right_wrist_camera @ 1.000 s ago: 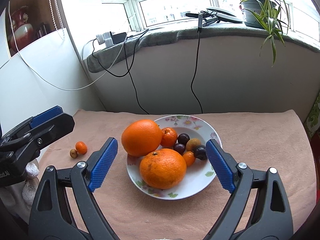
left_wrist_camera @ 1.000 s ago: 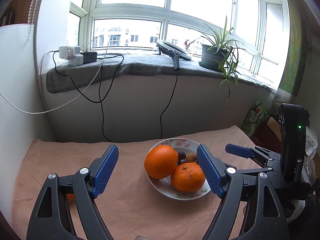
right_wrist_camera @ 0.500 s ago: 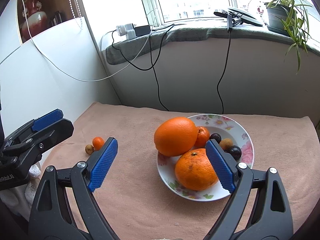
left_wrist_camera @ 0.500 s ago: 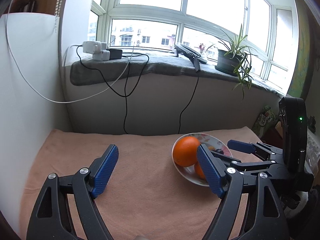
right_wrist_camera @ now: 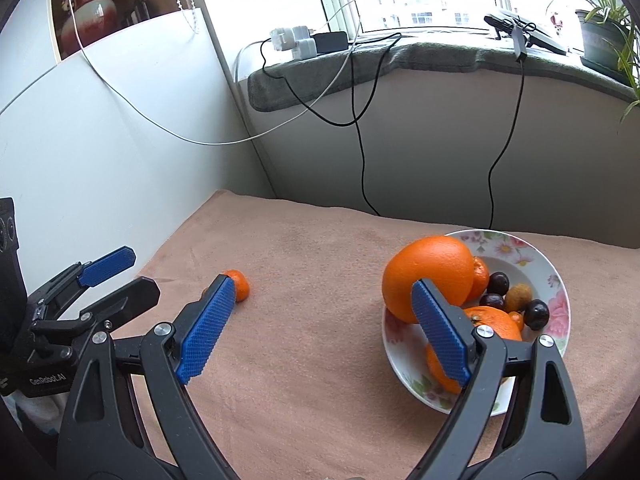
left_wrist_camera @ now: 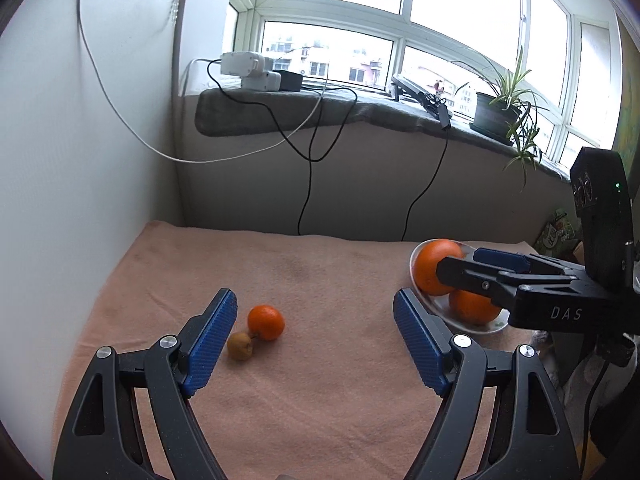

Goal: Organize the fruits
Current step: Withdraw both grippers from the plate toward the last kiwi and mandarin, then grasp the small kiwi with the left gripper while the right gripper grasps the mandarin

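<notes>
A small tangerine [left_wrist_camera: 265, 322] and a little brown fruit [left_wrist_camera: 240, 345] lie together on the pink cloth [left_wrist_camera: 320, 280], just inside the left finger of my left gripper [left_wrist_camera: 316, 338], which is open and empty above them. In the right wrist view the tangerine [right_wrist_camera: 240, 283] peeks out behind the left finger of my right gripper [right_wrist_camera: 324, 330], also open and empty. A flowered plate [right_wrist_camera: 556, 280] at the right holds a big orange [right_wrist_camera: 428, 270], another orange [right_wrist_camera: 494, 322] and several small dark and brown fruits.
A white wall panel [left_wrist_camera: 80, 200] borders the cloth on the left. Behind it stands a low wall under a window sill [left_wrist_camera: 320, 108] with chargers, hanging cables [left_wrist_camera: 308, 184] and a potted plant [left_wrist_camera: 500, 108]. My right gripper [left_wrist_camera: 520, 276] shows at the left view's right edge.
Both grippers have swung left across the cloth. The plate slid from centre to the right in both views, and the two loose fruits came between the left gripper's fingers.
</notes>
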